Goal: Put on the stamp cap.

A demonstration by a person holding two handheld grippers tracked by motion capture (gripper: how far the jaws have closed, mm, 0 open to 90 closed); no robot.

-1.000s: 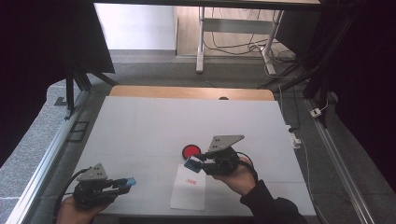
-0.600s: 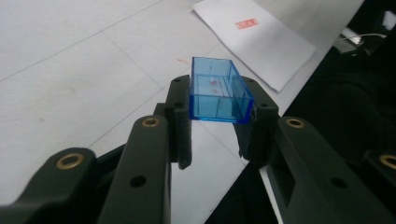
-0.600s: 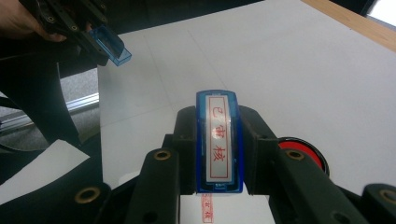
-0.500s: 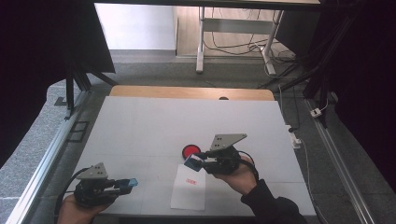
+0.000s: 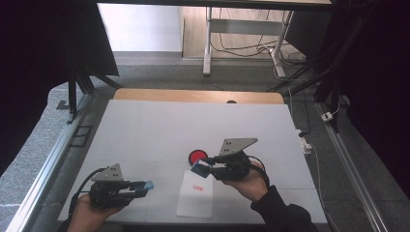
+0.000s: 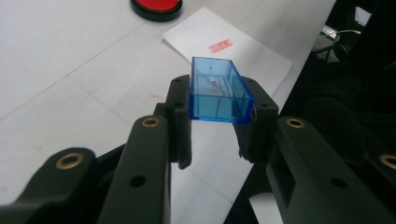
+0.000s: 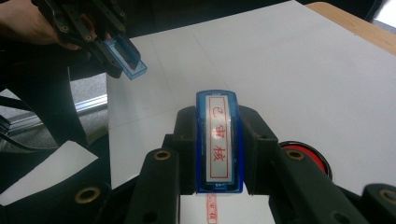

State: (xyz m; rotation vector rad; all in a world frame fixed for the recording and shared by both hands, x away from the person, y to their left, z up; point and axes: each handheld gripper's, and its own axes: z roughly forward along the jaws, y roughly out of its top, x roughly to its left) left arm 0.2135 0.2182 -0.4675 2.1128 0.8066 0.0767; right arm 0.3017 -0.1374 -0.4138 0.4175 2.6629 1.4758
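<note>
- The left gripper [image 5: 145, 185], nearest the person and well to the left of the sheet of paper [image 5: 196, 200], has its jaws clenched on the clear blue stamp cap [image 6: 218, 92]; the grip takes only the cap's near end, so it could tip or slide out if the hand tilts
- The right gripper [image 5: 202, 167], over the paper's far edge, grasps the blue stamp [image 7: 219, 142] with its red-lettered face turned outward; that inked face could smear on a jaw or the table [image 5: 159, 130] if it dips
- Bringing cap and stamp together may go askew, as both are narrow and must line up
- Just beyond the paper sits the red ink pad [image 5: 197, 155], open; a low pass of the right hand could knock it
</note>
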